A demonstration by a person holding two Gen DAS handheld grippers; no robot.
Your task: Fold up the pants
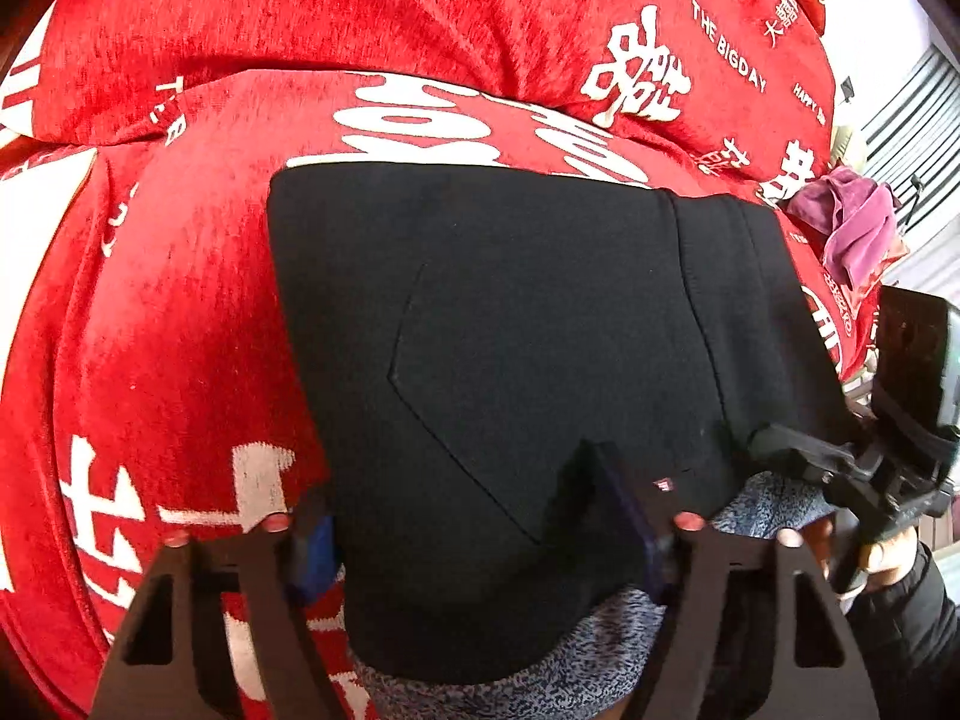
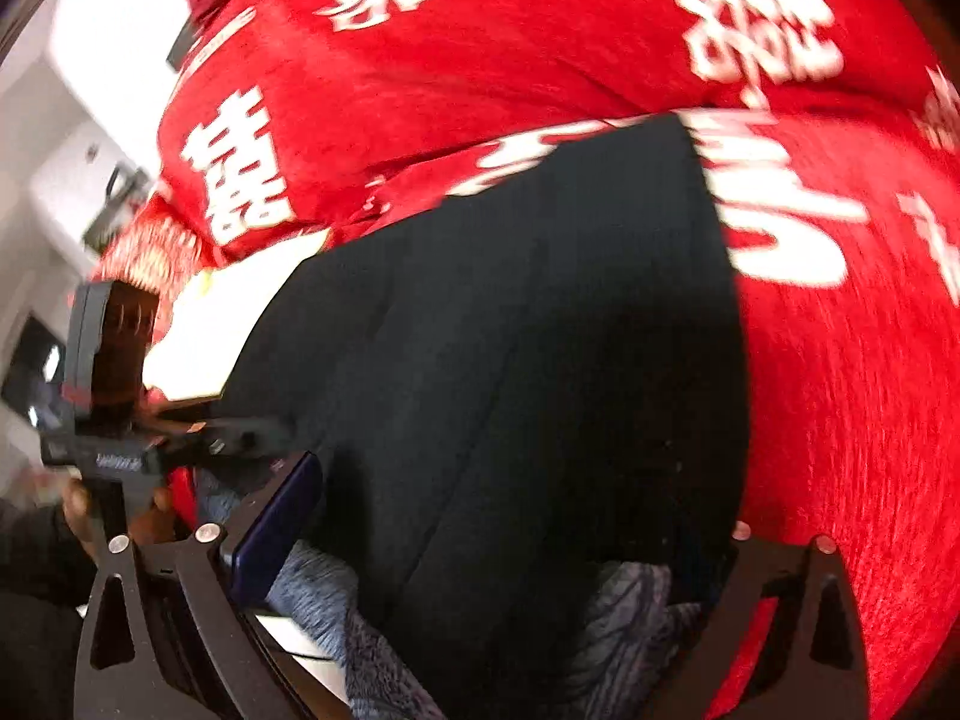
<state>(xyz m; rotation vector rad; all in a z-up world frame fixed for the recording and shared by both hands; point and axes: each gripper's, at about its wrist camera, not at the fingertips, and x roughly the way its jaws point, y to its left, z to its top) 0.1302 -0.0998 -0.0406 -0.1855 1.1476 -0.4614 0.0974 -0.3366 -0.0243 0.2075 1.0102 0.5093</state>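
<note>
Black pants lie folded on a red blanket with white lettering. A stitched back pocket faces up. Their grey fleecy lining shows at the near edge. My left gripper is open, its fingers spread on either side of the near edge of the pants. My right gripper is open too, over the same black pants. In the left wrist view the right gripper sits at the right edge of the pants. In the right wrist view the left gripper sits at the left.
The red blanket bunches up into a high fold behind the pants. A purple cloth lies at the far right of the bed. White furniture stands to the left in the right wrist view.
</note>
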